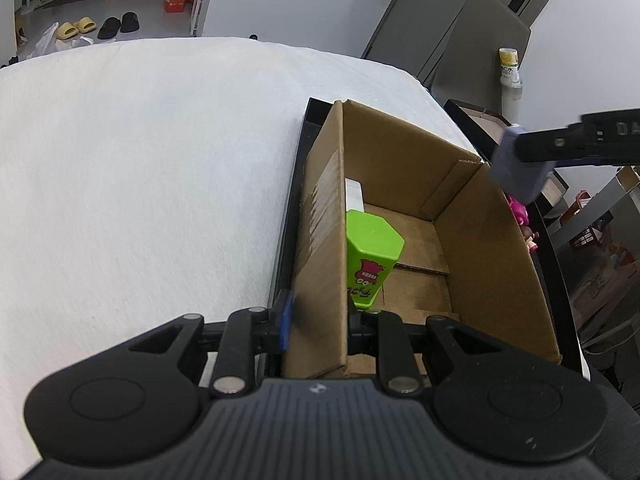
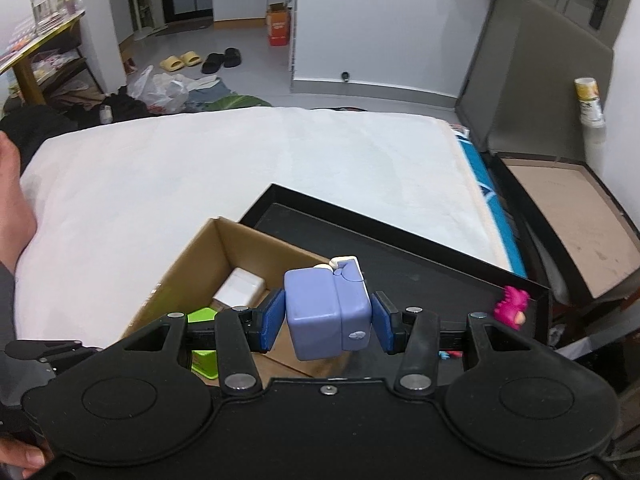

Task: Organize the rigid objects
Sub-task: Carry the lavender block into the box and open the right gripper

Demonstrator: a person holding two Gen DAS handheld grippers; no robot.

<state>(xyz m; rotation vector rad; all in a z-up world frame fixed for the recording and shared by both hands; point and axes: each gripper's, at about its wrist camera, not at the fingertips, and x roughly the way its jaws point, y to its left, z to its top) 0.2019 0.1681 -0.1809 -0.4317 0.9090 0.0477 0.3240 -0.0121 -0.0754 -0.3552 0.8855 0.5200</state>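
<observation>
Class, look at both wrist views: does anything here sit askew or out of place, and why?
Yes. The brown cardboard box sits inside the black tray, and the left gripper pinches its side wall. A pink toy figure lies outside the box at the tray's edge. The green hexagonal container leans against the box wall.

You have one cardboard box (image 1: pixel 400 184) sitting in one black tray (image 2: pixel 400 248). Inside the box you can count two things: one green box (image 1: pixel 370 256) and one white box (image 1: pixel 354 194). You have one purple block toy (image 2: pixel 328 312) up in the air. One pink toy (image 2: pixel 512 306) sits in the tray, and in your left view there may be another small toy just below it.
</observation>
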